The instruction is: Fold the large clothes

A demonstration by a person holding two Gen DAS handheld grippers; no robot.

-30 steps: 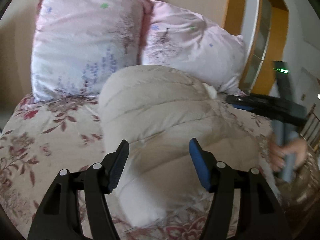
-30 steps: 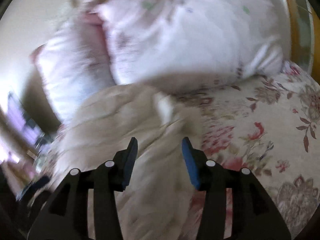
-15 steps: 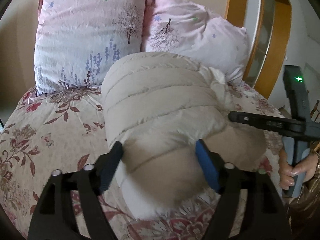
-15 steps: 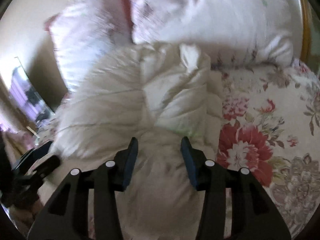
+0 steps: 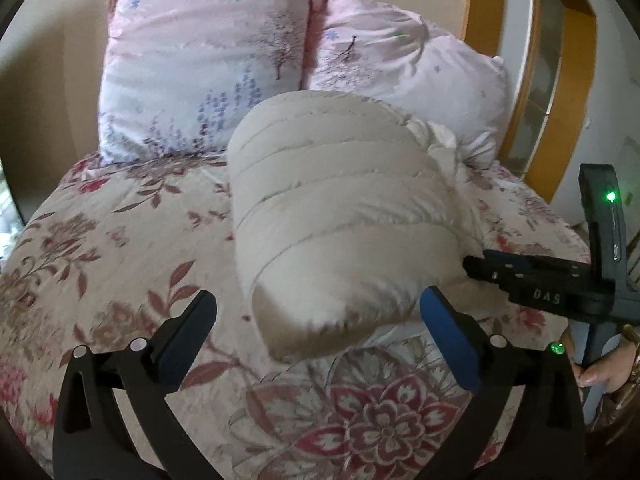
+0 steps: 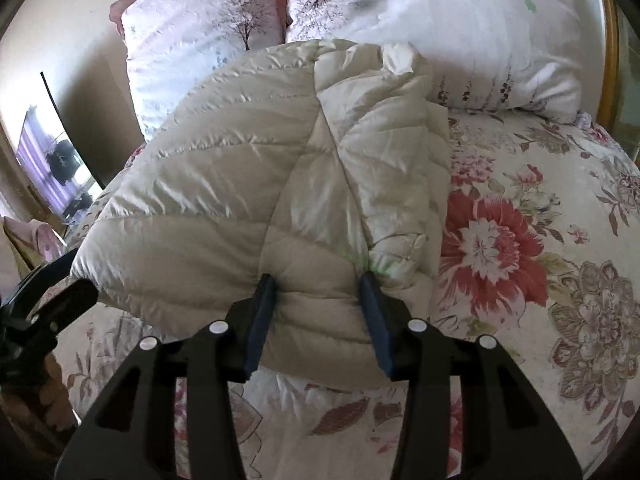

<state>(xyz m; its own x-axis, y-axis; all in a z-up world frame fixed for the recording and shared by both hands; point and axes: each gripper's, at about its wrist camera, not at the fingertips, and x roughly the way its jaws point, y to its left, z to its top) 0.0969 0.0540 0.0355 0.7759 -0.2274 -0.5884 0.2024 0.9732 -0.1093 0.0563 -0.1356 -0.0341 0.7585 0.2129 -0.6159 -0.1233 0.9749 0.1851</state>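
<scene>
Your cream quilted puffer jacket [image 5: 344, 216] lies bundled in a thick fold on the bed's floral bedspread [image 5: 120, 248], its far end against the two pink pillows [image 5: 200, 72] that lean on the headboard wall. In the right wrist view the jacket [image 6: 256, 168] fills the middle of the picture, with a seam running down between two padded panels and a small white tag near its top edge.

Your left tool [image 5: 316, 332] is released: its jaws have just been opening and now stand wide, one blue pad on each side of the jacket's near rounded end, neither pad pressing on the fabric. The tool hovers over the bedspread just in front of the bundle.

Your right tool [image 6: 316, 312] is clenched on the jacket's near edge. Both blue pads sink into the padding and a ridge of cream fabric bulges up between them. From the left wrist view the same tool [image 5: 476, 266] comes in from the right side and meets the jacket's right flank, with a green light glowing on its body and your hand [image 5: 600, 372] wrapped around its handle at the picture's edge.

A wooden door frame [image 5: 516, 92] stands behind the pillows on the right.
</scene>
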